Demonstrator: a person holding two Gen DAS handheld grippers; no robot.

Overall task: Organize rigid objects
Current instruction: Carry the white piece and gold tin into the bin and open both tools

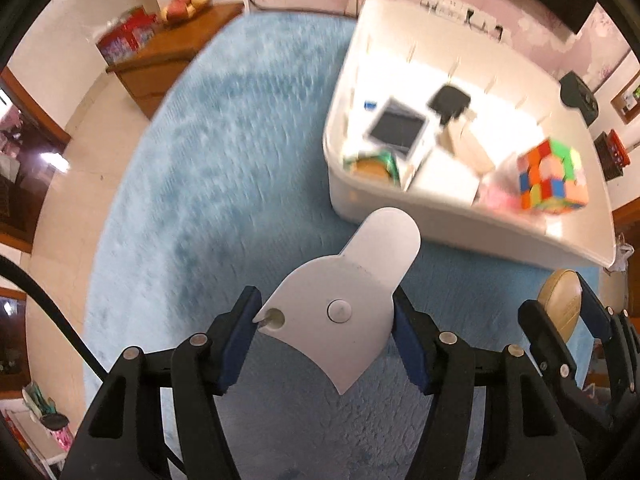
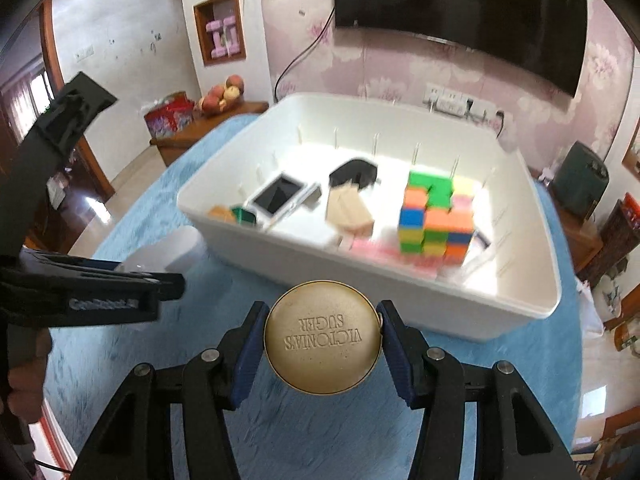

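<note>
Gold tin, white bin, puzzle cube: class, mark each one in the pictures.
Gold tin (image 2: 322, 346), right wrist view, middle of its embossed lid.
White bin (image 2: 400, 284), right wrist view, its near wall.
Puzzle cube (image 1: 554, 178), left wrist view, middle of its top face.

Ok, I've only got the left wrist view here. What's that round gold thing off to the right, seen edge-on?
Observer: A round gold metal tin; its lid is embossed VICTORIA'S SUGER.
Operator: Is the right gripper properly on it?
Observer: Yes. The right gripper has both blue pads pressed against opposite sides of the tin's rim.
Operator: What's on the wall beyond the white plastic bin?
Observer: A wall niche holding pink dumbbells, left of the bin.
</note>
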